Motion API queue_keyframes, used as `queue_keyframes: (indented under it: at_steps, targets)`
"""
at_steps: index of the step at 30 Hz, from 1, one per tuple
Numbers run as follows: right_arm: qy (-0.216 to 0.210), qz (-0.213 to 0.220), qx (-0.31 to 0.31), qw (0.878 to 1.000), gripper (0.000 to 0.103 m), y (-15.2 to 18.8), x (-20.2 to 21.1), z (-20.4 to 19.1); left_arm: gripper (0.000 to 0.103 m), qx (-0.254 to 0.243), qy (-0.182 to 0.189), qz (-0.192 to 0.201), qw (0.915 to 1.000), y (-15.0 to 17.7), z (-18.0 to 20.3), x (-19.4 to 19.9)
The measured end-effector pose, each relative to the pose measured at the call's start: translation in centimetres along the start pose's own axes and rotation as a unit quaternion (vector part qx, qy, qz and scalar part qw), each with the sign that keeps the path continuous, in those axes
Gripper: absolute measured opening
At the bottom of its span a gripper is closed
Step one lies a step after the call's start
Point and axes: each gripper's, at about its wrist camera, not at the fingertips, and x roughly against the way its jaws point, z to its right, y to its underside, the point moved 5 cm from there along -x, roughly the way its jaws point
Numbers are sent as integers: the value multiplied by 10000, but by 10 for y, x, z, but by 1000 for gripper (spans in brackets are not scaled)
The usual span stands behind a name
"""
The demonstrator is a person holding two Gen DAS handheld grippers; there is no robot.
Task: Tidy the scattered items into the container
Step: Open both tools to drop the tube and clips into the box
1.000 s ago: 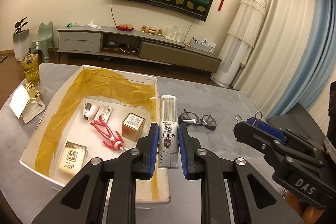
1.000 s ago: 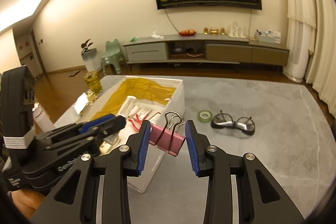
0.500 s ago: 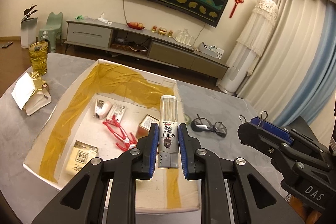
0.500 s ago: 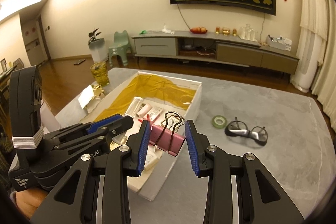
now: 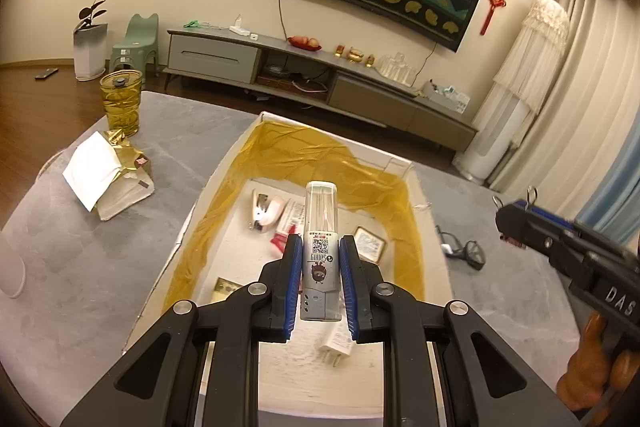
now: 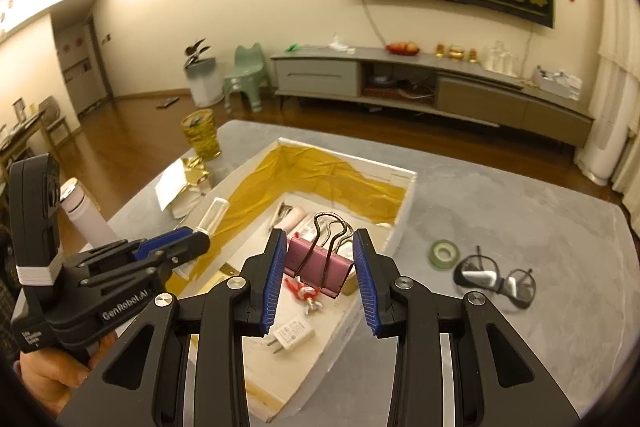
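The left gripper point(image 5: 320, 283) was clamped on a toothpick dispenser point(image 5: 321, 247), a tall clear-topped tube with a printed label. Its long axis ran straight forward between the blue pads, so the top pointed away from the fingers. Below and ahead of those fingers lay the open white box point(image 5: 200, 211) with yellow tape lining its walls. A stapler point(image 5: 266, 211) lay ahead and a little to the left of the fingertips, and a white plug point(image 5: 338, 343) lay almost under them. The dispenser was thus already above the box floor, and I judge that only a lowering and an opening of the fingers was needed.

The right gripper point(image 6: 320, 275) gripped a pink binder clip point(image 6: 318, 267) across its width, with the wire handles pointing forward and up. The box point(image 6: 404, 211) lay beneath and ahead of these fingers too, but its near right wall was just below the right pad (the clip seemed to hang over the inside, although the fisheye view makes this uncertain). The left gripper seemed more deeply over the box.

To the right of the right fingers, well outside the box, a roll of green tape point(image 6: 444, 254) and a pair of glasses point(image 6: 496, 281) waited on the grey table point(image 6: 520, 211). Beyond it was a living room with a long TV cabinet point(image 6: 432, 83).
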Motion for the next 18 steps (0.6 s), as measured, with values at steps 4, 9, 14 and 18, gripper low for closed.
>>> queue_keyframes:
  at_steps: [4, 9, 14, 18]
  targets:
    - [-209, -227, 75, 9995, 36, -6, -17, -2, 20, -168, 4, -131, 9998, 3, 5, -5]
    - [-309, -425, 76, 9986, 36, -15, -38, 1, 20, -300, -29, -261, 9992, 8, 8, -11]
    - [-385, -672, 62, 9970, 36, -23, -64, 2, 20, -344, -23, -352, 9988, 11, 9, -14]
    - [-387, -821, 92, 9958, 36, -28, -83, 1, 20, -363, -13, -417, 9985, 13, 9, -18]
